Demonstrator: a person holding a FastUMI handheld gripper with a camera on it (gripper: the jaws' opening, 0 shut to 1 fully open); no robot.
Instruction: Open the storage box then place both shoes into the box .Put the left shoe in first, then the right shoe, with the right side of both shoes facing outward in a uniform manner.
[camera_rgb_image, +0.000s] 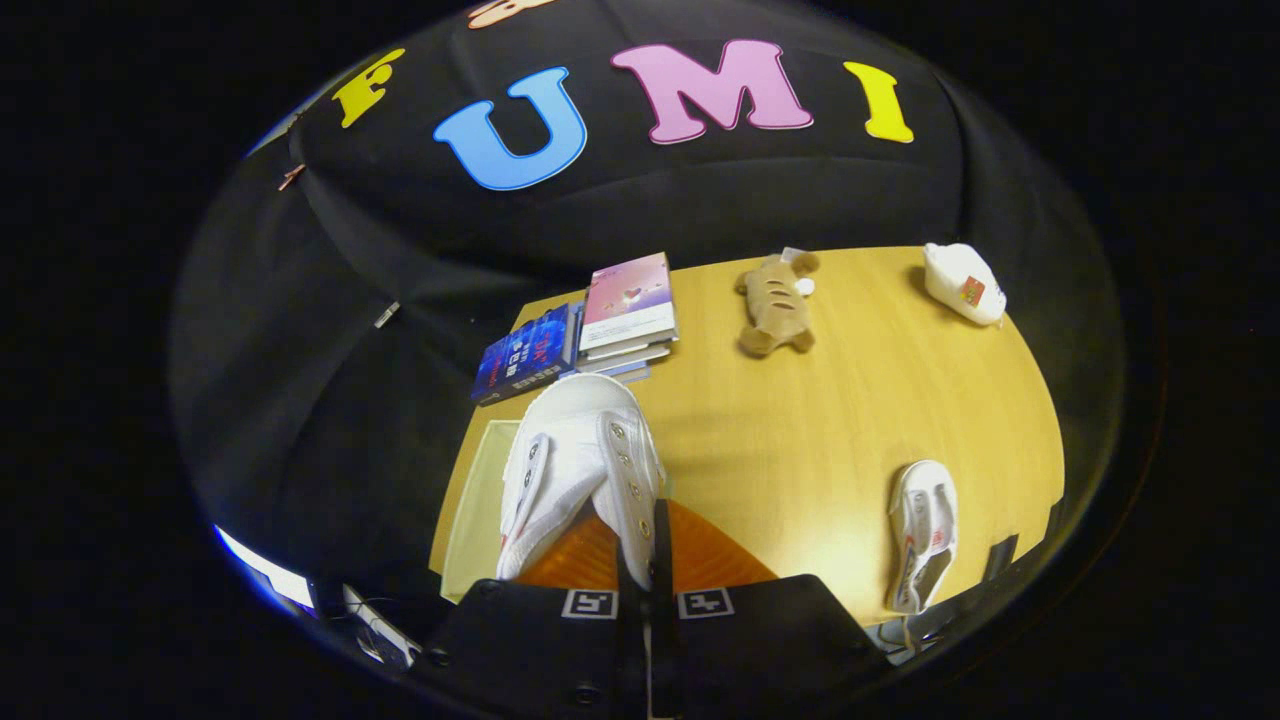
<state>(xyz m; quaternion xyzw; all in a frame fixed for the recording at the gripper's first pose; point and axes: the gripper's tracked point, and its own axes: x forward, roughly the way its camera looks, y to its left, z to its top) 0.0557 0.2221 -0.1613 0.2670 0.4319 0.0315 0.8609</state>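
My gripper is shut on a white canvas shoe, its two fingers pressed together on the side wall by the eyelets. The shoe's toe points away from me, toward the books. It hangs over a pale storage box at the table's near left corner. An orange panel of the box lies just under and to the right of the fingers. The second white shoe lies on the wooden table far to the right of the fingers, toe pointing away. The box's inside is hidden by the held shoe.
Beyond the held shoe are a stack of books and a blue book. A brown plush toy lies mid-table at the back. A white pouch sits at the far right corner.
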